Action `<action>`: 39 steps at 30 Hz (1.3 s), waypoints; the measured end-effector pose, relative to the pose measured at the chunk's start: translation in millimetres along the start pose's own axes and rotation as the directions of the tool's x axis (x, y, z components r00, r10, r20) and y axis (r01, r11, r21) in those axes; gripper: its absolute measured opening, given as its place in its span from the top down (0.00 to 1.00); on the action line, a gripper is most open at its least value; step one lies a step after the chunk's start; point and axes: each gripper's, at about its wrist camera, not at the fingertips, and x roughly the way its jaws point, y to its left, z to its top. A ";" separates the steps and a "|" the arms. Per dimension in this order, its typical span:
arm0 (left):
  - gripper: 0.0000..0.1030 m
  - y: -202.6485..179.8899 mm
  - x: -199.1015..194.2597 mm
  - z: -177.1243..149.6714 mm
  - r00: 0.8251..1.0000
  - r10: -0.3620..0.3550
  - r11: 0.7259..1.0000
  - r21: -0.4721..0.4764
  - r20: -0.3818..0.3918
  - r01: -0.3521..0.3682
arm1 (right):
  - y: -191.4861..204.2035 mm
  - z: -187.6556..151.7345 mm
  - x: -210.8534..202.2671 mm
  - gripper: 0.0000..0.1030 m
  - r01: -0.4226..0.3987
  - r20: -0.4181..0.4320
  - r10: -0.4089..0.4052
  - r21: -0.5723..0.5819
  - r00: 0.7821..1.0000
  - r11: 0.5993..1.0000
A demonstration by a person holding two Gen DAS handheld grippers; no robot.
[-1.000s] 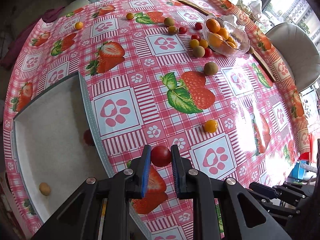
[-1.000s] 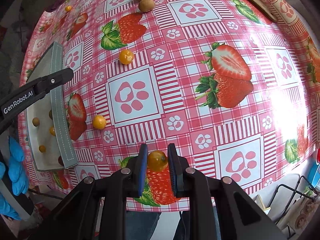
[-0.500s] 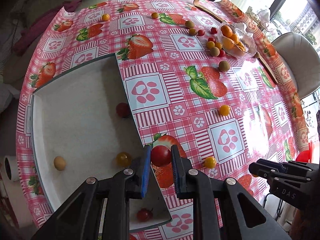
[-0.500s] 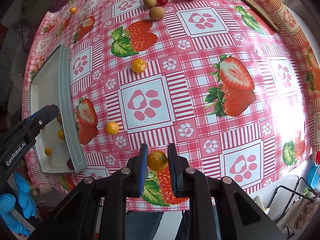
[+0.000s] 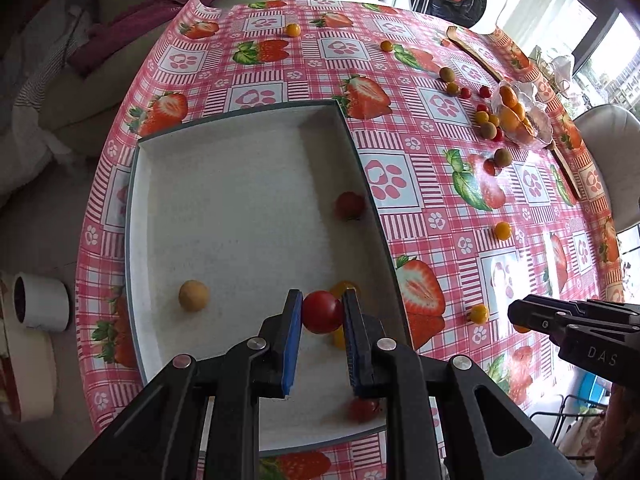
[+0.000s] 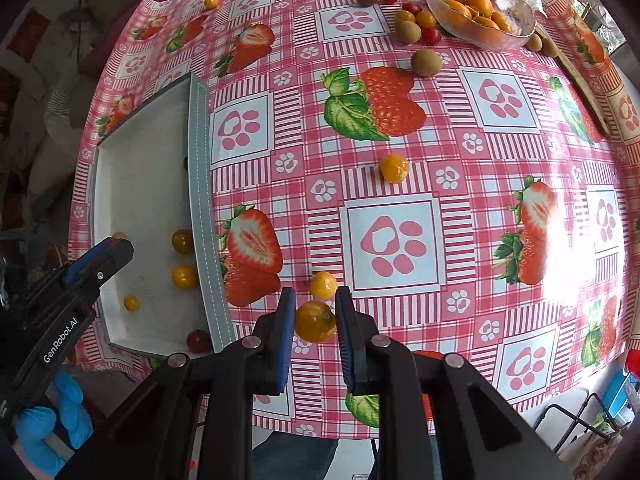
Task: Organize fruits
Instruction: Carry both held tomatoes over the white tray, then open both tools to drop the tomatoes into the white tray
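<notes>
My left gripper (image 5: 322, 314) clamps a round red tomato (image 5: 321, 312) over the shallow white tray (image 5: 240, 184); only the right view shows my right gripper (image 6: 315, 320) pinching a small orange tomato (image 6: 314, 321).

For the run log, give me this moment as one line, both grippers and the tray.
left gripper: shut on red tomato, above tray | right gripper: shut on orange tomato, above tablecloth

yellow fruit (image 5: 338, 337): lower centre, mostly hidden behind red tomato (image 5: 322, 312) | tray (image 5: 160, 200): near edge covered by gripper body | glass bowl (image 6: 480, 36): top cut by frame edge
</notes>
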 end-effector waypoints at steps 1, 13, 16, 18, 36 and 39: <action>0.79 5.0 -0.1 -0.5 1.000 0.005 1.000 -0.009 0.002 -0.004 | 6.0 2.4 0.5 0.79 -0.004 0.000 0.004 -0.011 1.000 1.000; 0.79 62.1 1.5 18.0 0.998 0.050 0.995 -0.085 0.047 -0.046 | 76.2 36.7 -1.5 0.79 -0.072 0.061 0.081 -0.136 0.995 0.988; 0.79 70.9 1.1 20.9 0.997 0.054 0.994 -0.099 0.058 -0.048 | 89.7 39.5 -14.2 0.79 -0.082 0.124 0.104 -0.175 0.987 0.981; 0.79 75.2 1.8 22.1 0.997 0.053 0.993 -0.107 0.060 -0.047 | 98.2 40.5 -21.1 0.79 -0.082 0.150 0.114 -0.204 0.982 0.976; 0.79 87.4 44.2 46.6 0.997 0.075 0.991 -0.113 0.010 -0.074 | 130.5 99.3 33.6 0.79 -0.129 0.041 0.137 -0.161 0.990 0.979; 0.79 89.1 52.1 47.4 0.997 0.080 0.990 -0.116 -0.007 -0.080 | 138.7 110.9 48.2 0.79 -0.117 0.026 0.123 -0.165 0.992 0.979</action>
